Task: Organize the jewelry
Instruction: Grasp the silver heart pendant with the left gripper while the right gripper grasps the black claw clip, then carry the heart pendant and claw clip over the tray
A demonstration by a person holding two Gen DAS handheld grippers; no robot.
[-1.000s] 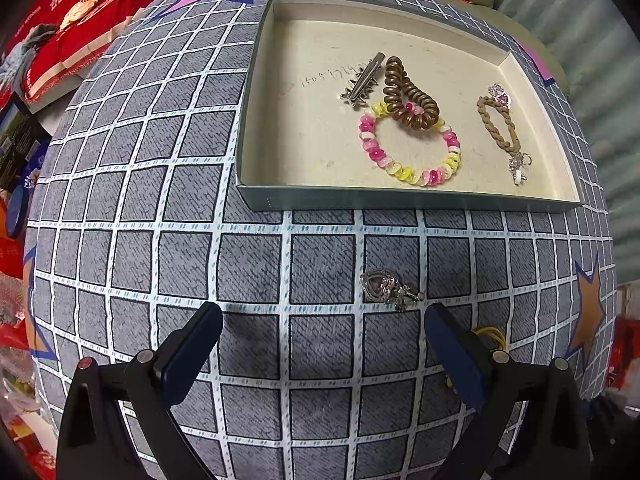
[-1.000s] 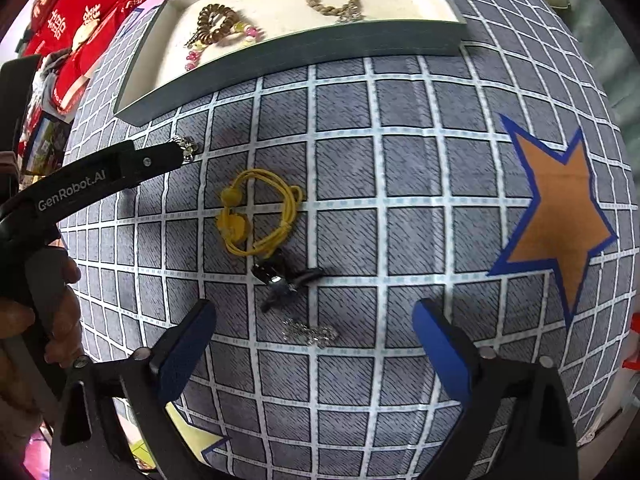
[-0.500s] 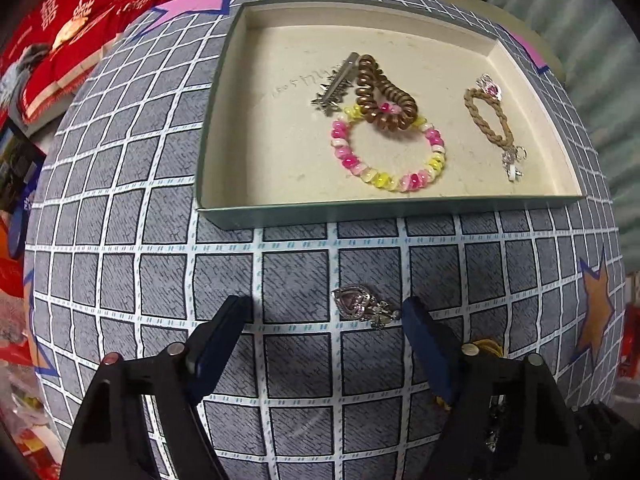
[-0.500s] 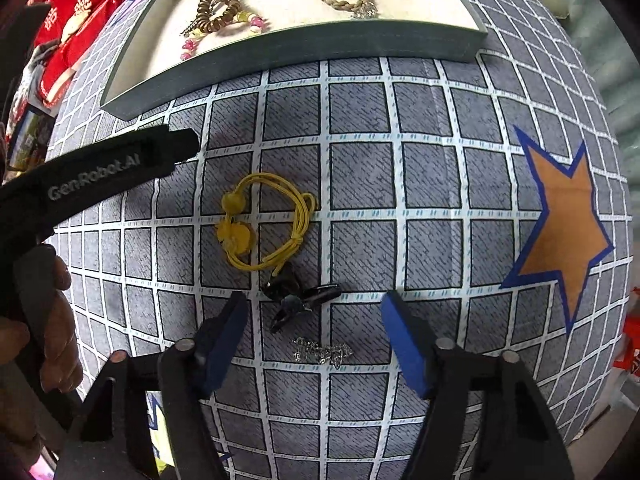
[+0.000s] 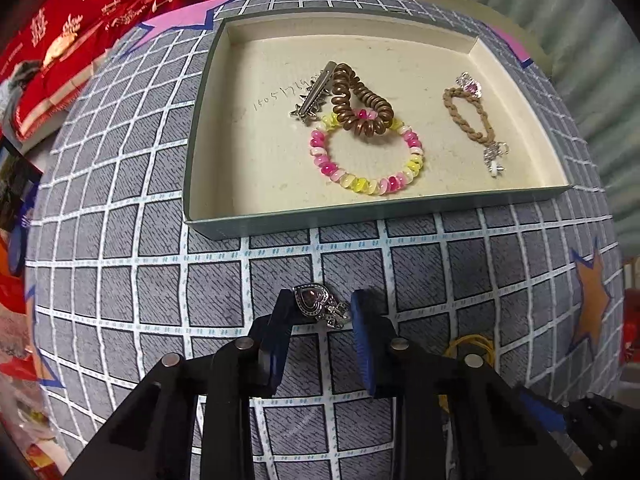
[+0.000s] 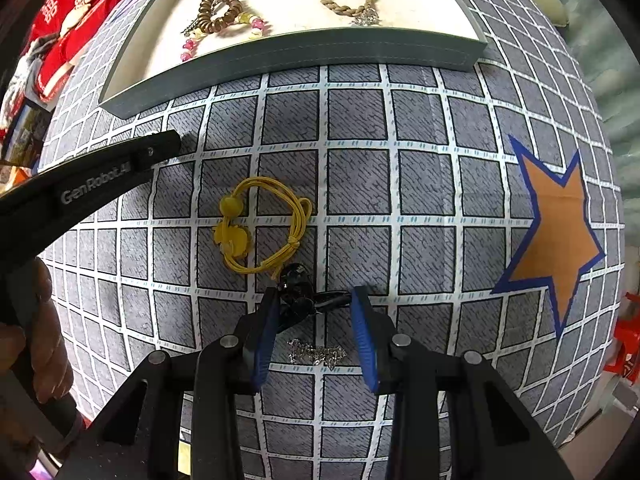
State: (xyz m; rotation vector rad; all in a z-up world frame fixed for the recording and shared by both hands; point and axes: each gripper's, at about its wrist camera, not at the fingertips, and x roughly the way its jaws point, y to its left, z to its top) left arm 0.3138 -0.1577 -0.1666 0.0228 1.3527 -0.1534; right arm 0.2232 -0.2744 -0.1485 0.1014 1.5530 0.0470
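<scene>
A silver heart pendant (image 5: 320, 306) with a pink stone lies on the grey checked cloth. It sits between the pads of my left gripper (image 5: 320, 314), whose jaws are closing and touch both its ends. My right gripper (image 6: 312, 304) points straight down. Its jaws are closing on a black hair clip (image 6: 300, 288) that spans the gap between the blue pads. A yellow hair tie (image 6: 260, 228) lies just beyond the clip. A small silver chain piece (image 6: 316, 354) rests under the right gripper. The grey-green tray (image 5: 208, 220) holds a bead bracelet (image 5: 364, 160), a brown coil tie (image 5: 360, 106), a silver clip (image 5: 316, 94) and a braided bracelet (image 5: 468, 114).
In the right wrist view a left gripper finger (image 6: 120, 164) reaches in from the left, with a person's hand (image 6: 40, 340) on its handle. An orange star (image 6: 556, 232) is printed on the cloth at the right. Red cushions (image 5: 80, 40) lie beyond the table's far left edge.
Both pairs of jaws have come in from wide open. The left gripper has moved up to the heart pendant and closed around it. The right one has closed around the black clip.
</scene>
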